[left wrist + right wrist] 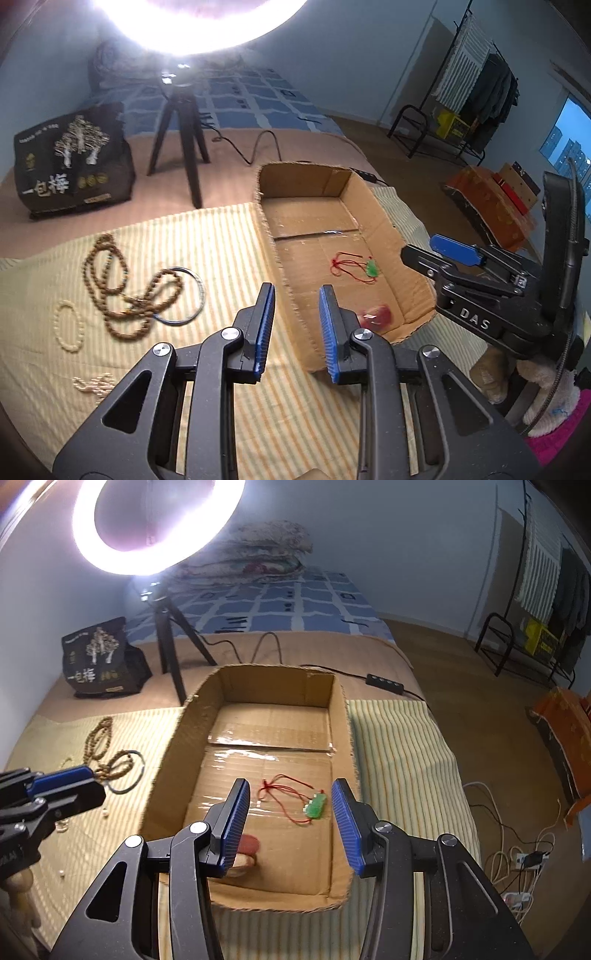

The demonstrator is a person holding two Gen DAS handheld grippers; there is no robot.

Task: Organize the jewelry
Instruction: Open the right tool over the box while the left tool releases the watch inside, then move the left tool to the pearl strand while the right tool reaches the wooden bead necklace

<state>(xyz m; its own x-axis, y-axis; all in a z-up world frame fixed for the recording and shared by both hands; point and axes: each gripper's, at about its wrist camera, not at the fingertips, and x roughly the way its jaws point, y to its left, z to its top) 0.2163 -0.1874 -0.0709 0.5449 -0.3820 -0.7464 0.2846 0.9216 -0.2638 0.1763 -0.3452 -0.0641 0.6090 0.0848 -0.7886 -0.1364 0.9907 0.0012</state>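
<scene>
An open cardboard box [384, 221] [184, 738] lies on the striped mat. In it are a green pendant on a red cord [372, 268] [316, 805] and a red bangle [376, 316] [246, 845] near the front wall. Left of the box lie a brown bead necklace [122, 284] [107, 753], a dark ring bangle [199, 295], a white bead bracelet [66, 325] and a pearl strand [94, 384]. My left gripper [297, 291] is open and empty above the box's left wall. My right gripper [290, 786] is open and empty over the box, near the pendant.
A ring light on a black tripod [181, 122] [168, 638] and a black printed bag [74, 162] [101, 661] stand behind the mat. A cable with a switch [384, 681] runs behind the box. The bed edge drops to the floor on the right.
</scene>
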